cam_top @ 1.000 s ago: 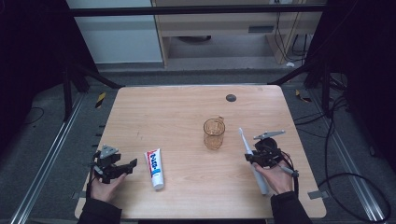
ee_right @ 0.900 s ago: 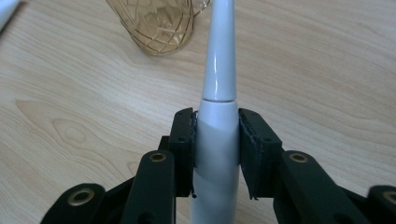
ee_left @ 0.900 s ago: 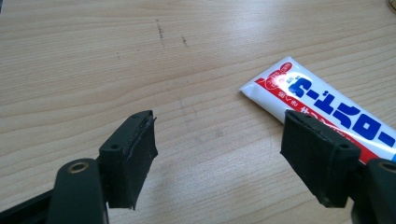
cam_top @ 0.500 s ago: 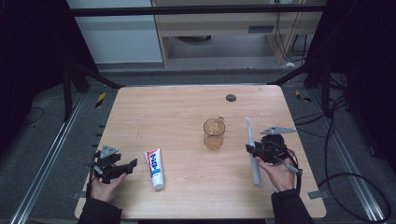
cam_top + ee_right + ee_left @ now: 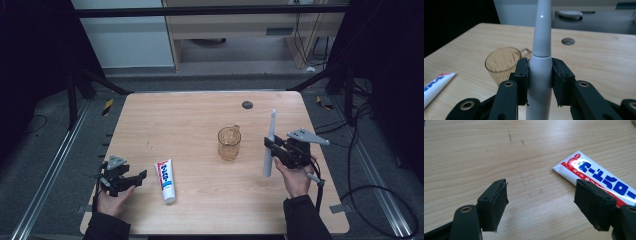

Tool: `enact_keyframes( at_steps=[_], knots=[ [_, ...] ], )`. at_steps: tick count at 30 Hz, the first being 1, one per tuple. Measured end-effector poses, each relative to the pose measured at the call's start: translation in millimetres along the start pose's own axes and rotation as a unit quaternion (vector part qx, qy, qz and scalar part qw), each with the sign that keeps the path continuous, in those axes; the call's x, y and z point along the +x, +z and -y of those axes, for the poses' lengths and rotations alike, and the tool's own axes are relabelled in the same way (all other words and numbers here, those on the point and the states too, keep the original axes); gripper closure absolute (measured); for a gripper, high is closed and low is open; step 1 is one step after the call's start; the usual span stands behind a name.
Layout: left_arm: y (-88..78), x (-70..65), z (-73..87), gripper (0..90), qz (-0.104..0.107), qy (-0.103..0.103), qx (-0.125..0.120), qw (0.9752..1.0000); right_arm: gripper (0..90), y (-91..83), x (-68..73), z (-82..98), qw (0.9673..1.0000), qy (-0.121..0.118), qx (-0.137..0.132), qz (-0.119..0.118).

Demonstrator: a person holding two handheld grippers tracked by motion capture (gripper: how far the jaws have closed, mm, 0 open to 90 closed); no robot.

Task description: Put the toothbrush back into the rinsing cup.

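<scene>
The tabletop [image 5: 190, 120] is pale wood with a fine grain, marked by a few small dark scuffs toward its left half and a round dark hole [image 5: 247, 104] near the far edge. It stands on a grey floor [image 5: 45, 145], with metal rails [image 5: 60, 165] running along the left side and black cables [image 5: 370, 165] looping on the right. Behind it sit a white cabinet front [image 5: 125, 45] and a low wooden shelf unit [image 5: 235, 30]; the outer parts of the room are dark.

At the near left corner, the left hand-held gripper [image 5: 131, 178] rests low over the wood, its jaws spread wide with only bare tabletop between them. Just to its right lies a white toothpaste tube [image 5: 166, 180] with blue and red print, flat on the surface, one end close to the gripper's right jaw in the left gripper view.

Right of centre stands an amber see-through cup [image 5: 229, 142] with a handle, upright and empty.

Further right, the right hand-held gripper [image 5: 269, 147] is raised above the tabletop, its jaws clamped on the body of a white electric toothbrush [image 5: 269, 142]. The toothbrush is held nearly upright, clear of the surface, near the cup but not touching it.
</scene>
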State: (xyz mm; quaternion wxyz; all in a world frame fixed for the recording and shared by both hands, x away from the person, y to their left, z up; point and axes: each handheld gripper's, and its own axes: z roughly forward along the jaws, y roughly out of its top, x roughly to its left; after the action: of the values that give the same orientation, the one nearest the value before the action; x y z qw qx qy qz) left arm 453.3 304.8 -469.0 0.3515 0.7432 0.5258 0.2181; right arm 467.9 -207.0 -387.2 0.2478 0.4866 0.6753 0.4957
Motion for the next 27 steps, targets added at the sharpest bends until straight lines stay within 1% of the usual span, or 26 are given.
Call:
enact_keyframes(
  at_steps=[5, 9, 16, 20, 27],
  knots=[
    [-0.2, 0.2, 0.0, 25.8, 0.001, -0.001, -0.001, 1.0000, 68.2, 4.8, 5.7, -5.9, 0.9995, 0.000, -0.032, 0.006],
    [-0.4, 0.6, 0.0, 25.8, 0.001, 0.000, -0.001, 1.0000, 68.2, 9.0, 10.0, -11.1, 0.9982, 0.000, -0.059, 0.012],
    [-0.5, 0.7, 0.0, 26.1, 0.002, 0.000, -0.001, 1.0000, 68.1, 13.0, 13.7, -18.1, 0.9958, 0.000, -0.090, 0.016],
    [-0.6, 0.8, 0.0, 26.2, 0.002, 0.000, -0.001, 1.0000, 68.2, 14.8, 14.7, -20.0, 0.9946, 0.000, -0.102, 0.019],
    [-0.2, 0.8, -0.1, 26.3, 0.002, 0.000, 0.000, 1.0000, 68.2, 16.8, 17.0, -25.7, 0.9917, 0.005, -0.127, 0.017]
  ],
)
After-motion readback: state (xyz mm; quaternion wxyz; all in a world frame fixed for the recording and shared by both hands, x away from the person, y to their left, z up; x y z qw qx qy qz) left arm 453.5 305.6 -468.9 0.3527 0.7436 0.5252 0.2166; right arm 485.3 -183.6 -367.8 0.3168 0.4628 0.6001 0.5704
